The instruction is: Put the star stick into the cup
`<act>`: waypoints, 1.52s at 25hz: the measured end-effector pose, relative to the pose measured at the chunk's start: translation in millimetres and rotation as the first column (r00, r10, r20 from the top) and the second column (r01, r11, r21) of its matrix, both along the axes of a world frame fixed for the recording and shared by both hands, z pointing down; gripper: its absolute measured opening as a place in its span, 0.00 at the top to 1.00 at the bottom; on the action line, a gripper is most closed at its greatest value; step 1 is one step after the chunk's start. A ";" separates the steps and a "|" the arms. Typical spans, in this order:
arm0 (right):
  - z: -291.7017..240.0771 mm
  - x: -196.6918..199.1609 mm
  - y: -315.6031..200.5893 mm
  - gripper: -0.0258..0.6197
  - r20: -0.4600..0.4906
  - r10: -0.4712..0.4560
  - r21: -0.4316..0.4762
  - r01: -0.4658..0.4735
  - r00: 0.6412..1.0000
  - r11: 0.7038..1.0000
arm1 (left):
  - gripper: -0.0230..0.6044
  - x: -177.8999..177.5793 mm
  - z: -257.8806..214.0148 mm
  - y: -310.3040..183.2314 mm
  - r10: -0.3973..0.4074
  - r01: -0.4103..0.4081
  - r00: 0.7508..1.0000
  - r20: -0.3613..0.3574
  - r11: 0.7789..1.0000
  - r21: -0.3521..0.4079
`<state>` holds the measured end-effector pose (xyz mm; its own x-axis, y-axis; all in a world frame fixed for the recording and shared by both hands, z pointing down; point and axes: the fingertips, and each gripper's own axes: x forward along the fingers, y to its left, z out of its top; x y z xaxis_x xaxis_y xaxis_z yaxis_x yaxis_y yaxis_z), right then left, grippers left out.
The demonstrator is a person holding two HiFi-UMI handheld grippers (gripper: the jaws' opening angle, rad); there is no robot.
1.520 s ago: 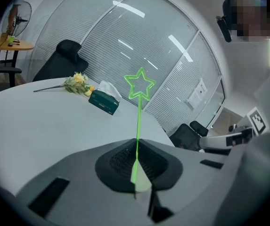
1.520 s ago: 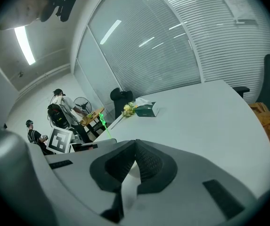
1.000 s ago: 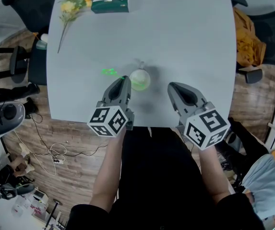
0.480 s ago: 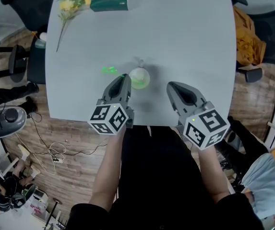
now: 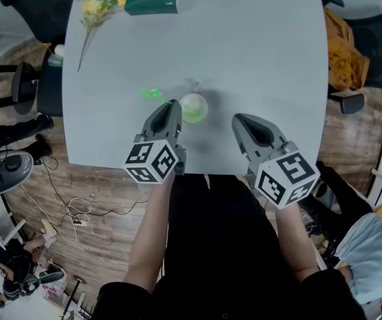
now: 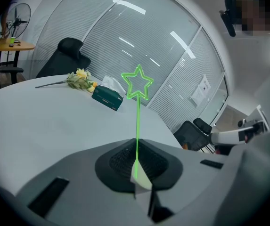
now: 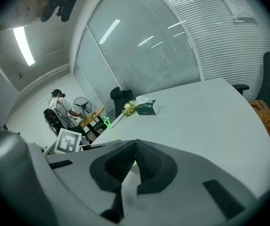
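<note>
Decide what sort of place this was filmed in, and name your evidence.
Probably an office meeting room: a large pale table with black office chairs beside it, and a glass wall with slatted blinds behind.

Bright, even light from ceiling strips [image 7: 24,46] washes the pale table [image 5: 257,52], leaving only faint, soft shadows near its front edge. Both gripper views bow strongly and darken to black at the corners. Their close foreground is blurred, while the star stick [image 6: 137,126] glows sharp neon green.
</note>
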<state>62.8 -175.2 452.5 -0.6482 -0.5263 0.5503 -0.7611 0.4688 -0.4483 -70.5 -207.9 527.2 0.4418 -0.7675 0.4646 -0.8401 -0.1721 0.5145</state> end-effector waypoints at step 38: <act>-5.1 -7.3 4.1 0.95 -0.007 -0.018 0.004 0.018 1.000 1.000 | 0.91 -0.5 11.6 -5.4 0.083 -0.082 0.996 0.028 0.996 -0.027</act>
